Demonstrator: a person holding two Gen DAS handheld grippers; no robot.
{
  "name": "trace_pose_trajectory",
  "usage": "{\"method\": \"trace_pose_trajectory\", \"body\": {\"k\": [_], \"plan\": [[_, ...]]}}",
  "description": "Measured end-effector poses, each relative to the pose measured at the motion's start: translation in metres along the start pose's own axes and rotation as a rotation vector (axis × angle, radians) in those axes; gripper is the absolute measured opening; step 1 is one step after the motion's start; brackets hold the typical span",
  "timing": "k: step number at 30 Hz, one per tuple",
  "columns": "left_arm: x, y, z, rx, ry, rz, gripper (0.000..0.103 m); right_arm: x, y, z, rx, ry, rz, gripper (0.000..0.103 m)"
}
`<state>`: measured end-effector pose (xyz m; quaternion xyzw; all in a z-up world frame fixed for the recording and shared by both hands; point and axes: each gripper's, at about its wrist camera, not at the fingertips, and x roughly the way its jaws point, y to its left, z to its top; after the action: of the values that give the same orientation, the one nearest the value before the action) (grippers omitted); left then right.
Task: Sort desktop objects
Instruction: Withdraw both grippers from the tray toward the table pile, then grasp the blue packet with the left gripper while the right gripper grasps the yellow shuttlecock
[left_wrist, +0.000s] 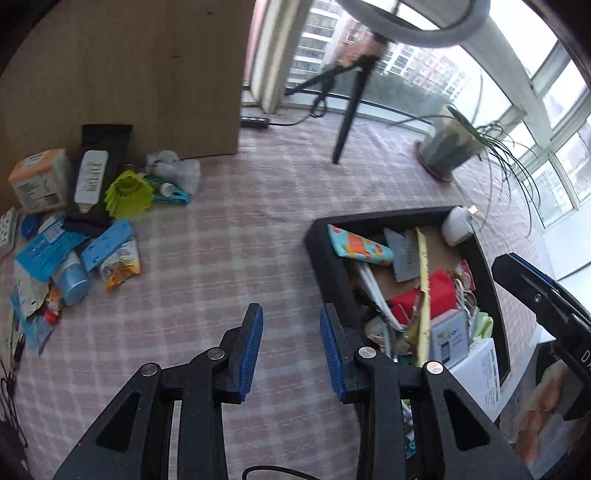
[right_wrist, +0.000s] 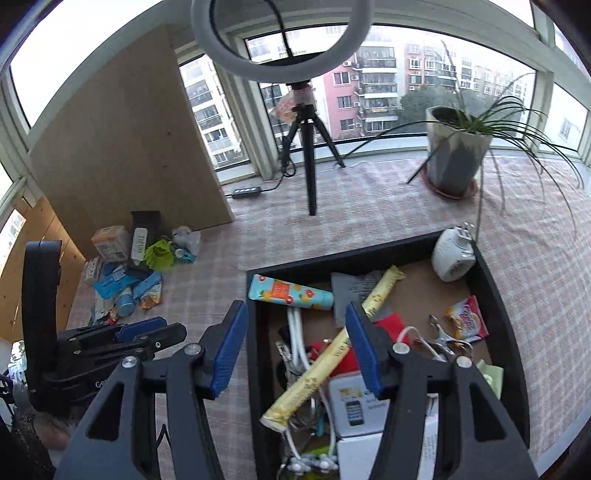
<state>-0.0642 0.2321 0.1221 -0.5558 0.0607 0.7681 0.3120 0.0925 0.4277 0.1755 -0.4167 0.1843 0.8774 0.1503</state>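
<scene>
Left wrist view: my left claw is released and empty over the checked surface; right claw likewise over the black tray. Between picks, I judge. Next: reach the unsorted pile far left, grab one item.

A home, by a high flat's bay window: apartment blocks outside, a potted plant, a ring light on a checked-cloth table.
</scene>
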Motion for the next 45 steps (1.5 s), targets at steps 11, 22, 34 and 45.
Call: {"method": "trace_pose_trajectory", "body": {"k": [11, 22, 34, 45], "plan": [[-0.013, 0.135, 0.017, -0.280, -0.034, 0.092, 0.031, 0.063, 0.092, 0.032, -0.191, 0.066, 0.094, 0.054], [-0.014, 0.238, 0.005, -0.501, -0.038, 0.118, 0.031, 0.149, 0.182, 0.056, -0.381, 0.160, 0.191, 0.054], [0.007, 0.289, 0.012, -0.628, -0.013, 0.047, 0.033, 0.237, 0.246, 0.057, -0.570, 0.235, 0.168, 0.054], [0.026, 0.285, 0.030, -0.615, -0.016, 0.028, 0.031, 0.272, 0.262, 0.069, -0.579, 0.237, 0.151, 0.045]]}}
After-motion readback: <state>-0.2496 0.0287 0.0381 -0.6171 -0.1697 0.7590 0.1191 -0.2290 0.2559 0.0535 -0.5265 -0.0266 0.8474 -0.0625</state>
